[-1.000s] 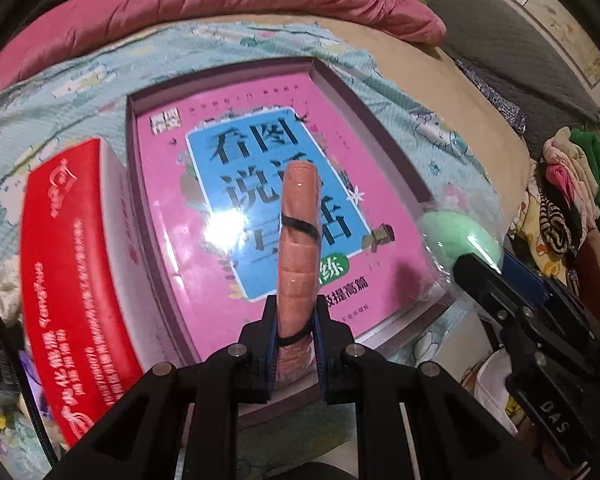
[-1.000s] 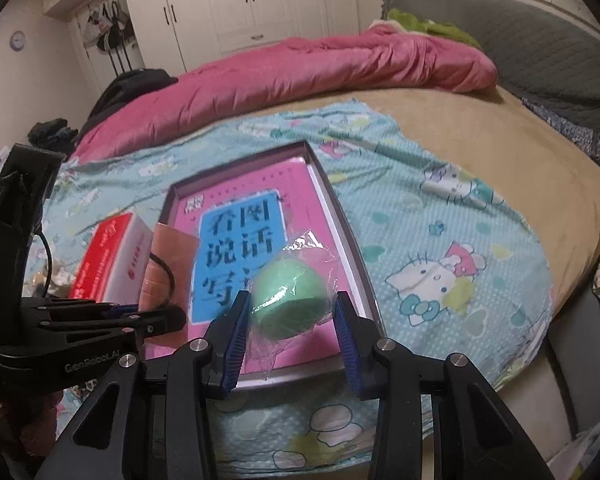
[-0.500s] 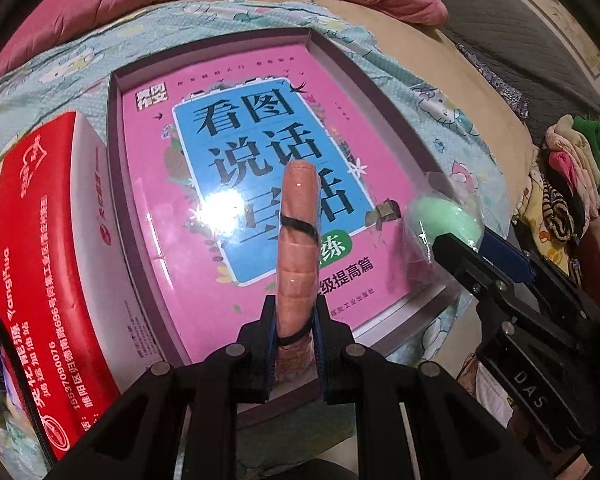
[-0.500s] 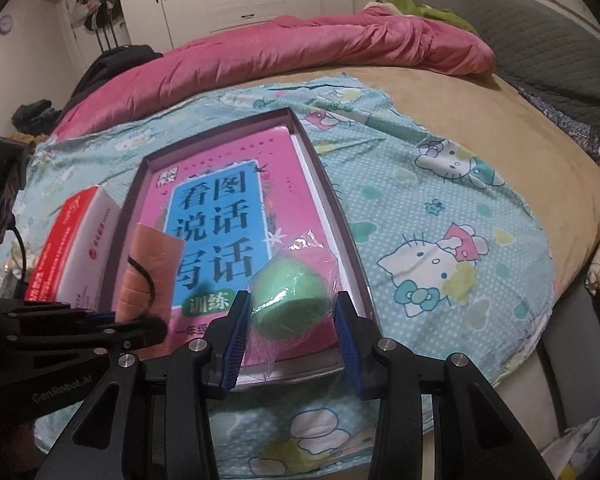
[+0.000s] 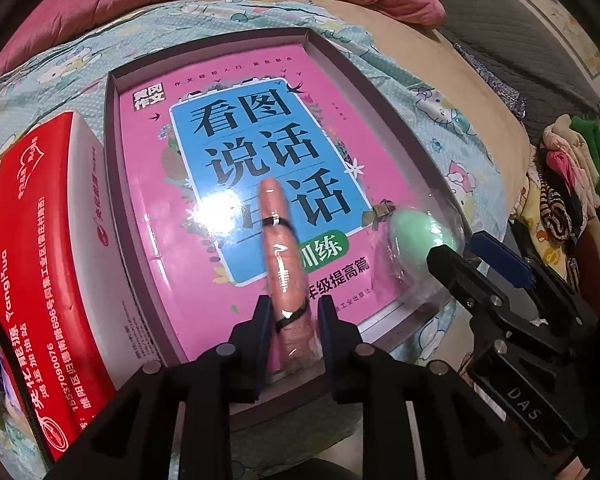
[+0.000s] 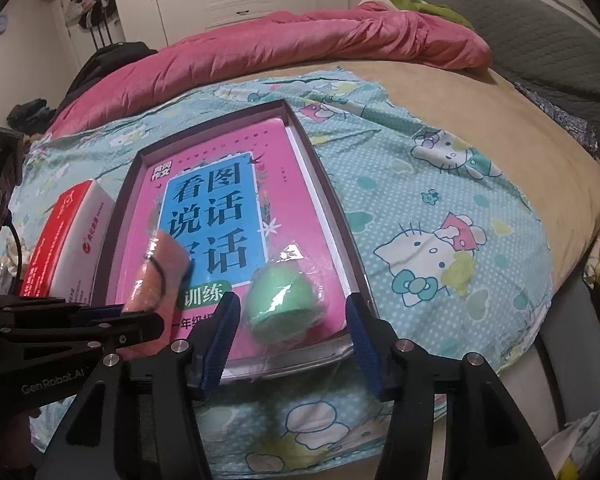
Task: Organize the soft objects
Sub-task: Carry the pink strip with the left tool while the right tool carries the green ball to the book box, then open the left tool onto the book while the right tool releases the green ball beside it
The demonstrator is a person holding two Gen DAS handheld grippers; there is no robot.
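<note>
Release is the step in hand. Left wrist view: the left gripper (image 5: 292,320) has just been opening, jaws narrow and slack beside the pink roll (image 5: 278,256) lying on the book (image 5: 188,240) inside the shallow box (image 5: 112,168).

Right wrist view: the right gripper (image 6: 290,328) has just been opening, jaws wide around the wrapped green ball (image 6: 284,306) resting on the book's near right corner. Next, I judge, both lift clear.

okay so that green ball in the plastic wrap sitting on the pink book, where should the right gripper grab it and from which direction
Grip the green ball across its widest middle, coming down from above and from the near edge of the tray, as the right gripper already points. The ball is round and squashy, so pads on opposite sides hold best. The loose wrap would likely slip; close on the ball itself.
</note>
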